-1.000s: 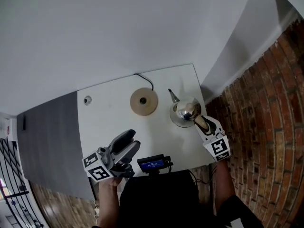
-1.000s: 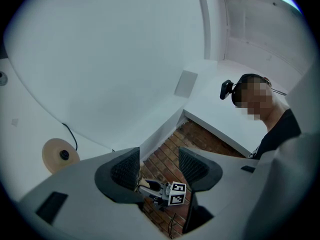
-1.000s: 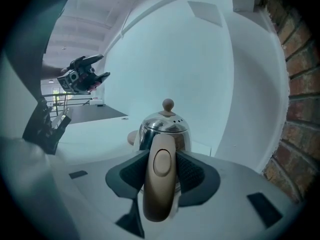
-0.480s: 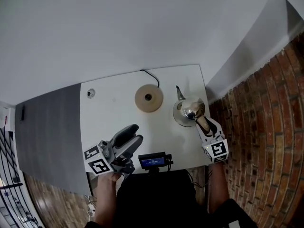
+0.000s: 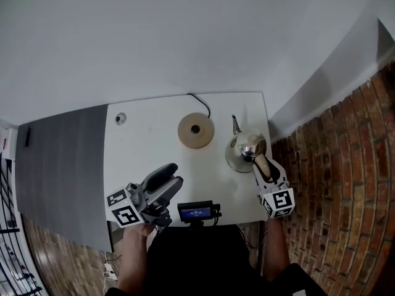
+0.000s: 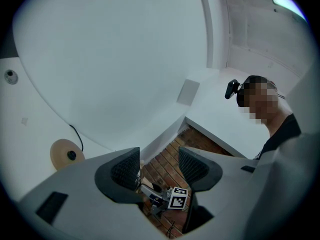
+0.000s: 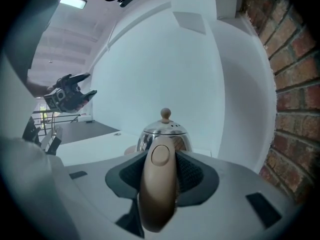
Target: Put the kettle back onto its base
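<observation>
While the kettle (image 5: pixel 244 148) stands on the desk (image 5: pixel 142 143) to the right of its round base (image 5: pixel 195 130) — near it, not on it — the right tool (image 5: pixel 260 163) has just been opening its 2 jaws wide, with the tan handle (image 7: pixel 159 184) between them, ungripped. The left tool (image 5: pixel 172 176) hovers over the desk's near edge, jaws apart and empty.

**Grey grippers, black top**

I'm looking at two matte grey tools. The left gripper (image 5: pixel 173 175) and the right gripper (image 5: pixel 261 163) are each carrying a white cube (image 5: pixel 125 209) with black square markers, plus dark ribbed pads (image 6: pixel 125 170). The right jaws have just been opening, with the beige handle (image 7: pixel 159 184) of the kettle (image 7: pixel 165 133) between them. The person is wearing black.
</observation>
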A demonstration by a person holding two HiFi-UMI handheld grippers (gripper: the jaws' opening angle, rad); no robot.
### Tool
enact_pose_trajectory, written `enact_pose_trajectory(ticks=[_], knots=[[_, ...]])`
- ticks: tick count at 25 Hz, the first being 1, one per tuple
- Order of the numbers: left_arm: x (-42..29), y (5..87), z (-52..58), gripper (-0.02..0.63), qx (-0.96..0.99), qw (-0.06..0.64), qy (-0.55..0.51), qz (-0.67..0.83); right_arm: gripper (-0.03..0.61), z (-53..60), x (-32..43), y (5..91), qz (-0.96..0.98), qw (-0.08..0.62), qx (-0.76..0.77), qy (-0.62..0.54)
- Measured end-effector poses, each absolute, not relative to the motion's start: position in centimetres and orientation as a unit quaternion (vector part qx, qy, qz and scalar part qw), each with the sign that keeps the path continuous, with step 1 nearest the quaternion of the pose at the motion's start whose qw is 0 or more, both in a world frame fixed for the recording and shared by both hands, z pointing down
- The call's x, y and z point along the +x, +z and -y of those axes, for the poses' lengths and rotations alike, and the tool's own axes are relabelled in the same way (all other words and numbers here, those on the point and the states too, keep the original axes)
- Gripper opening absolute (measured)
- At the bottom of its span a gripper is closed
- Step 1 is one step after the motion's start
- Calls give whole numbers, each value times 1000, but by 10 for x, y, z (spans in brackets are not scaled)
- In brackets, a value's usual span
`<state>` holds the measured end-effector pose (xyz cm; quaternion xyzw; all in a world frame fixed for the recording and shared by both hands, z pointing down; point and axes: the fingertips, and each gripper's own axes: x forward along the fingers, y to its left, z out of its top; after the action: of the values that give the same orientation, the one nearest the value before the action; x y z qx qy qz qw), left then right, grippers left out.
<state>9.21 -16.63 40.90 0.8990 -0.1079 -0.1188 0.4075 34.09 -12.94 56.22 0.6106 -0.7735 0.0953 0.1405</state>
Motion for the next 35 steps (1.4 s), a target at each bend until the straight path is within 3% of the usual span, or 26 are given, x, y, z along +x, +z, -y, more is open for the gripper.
enact_pose_trajectory(ticks=[35], knots=[[65,412,170,244,886,417,-154,131,150,155,338,509,759,54,641,98]])
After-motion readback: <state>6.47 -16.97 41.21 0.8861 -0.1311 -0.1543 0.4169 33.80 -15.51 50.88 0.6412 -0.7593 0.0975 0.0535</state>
